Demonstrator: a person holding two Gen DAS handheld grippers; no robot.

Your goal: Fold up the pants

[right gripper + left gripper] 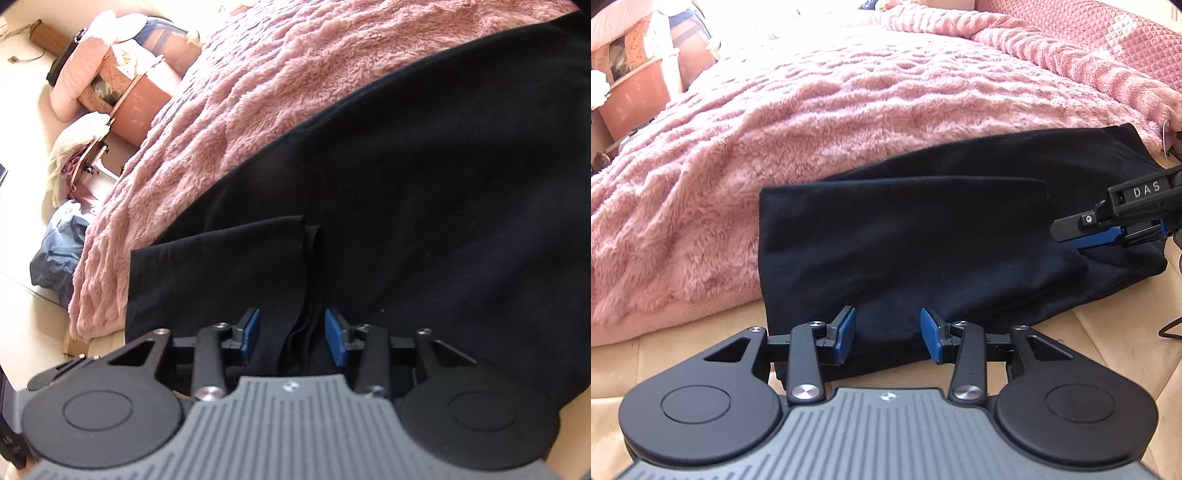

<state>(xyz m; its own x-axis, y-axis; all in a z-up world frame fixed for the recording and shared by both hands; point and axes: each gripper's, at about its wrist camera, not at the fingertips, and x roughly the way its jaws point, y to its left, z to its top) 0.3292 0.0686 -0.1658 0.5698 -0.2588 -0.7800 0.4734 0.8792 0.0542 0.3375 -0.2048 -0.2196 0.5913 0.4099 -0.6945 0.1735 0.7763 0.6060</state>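
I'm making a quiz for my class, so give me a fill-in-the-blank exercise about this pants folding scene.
1. The pants are ____ in colour.
2. They lie partly on a fluffy ____ blanket.
3. The jaws of the left hand-held gripper are ____, with nothing pinched.
4. The pads of the right hand-held gripper are ____ in colour.

Missing words: black; pink; open; blue
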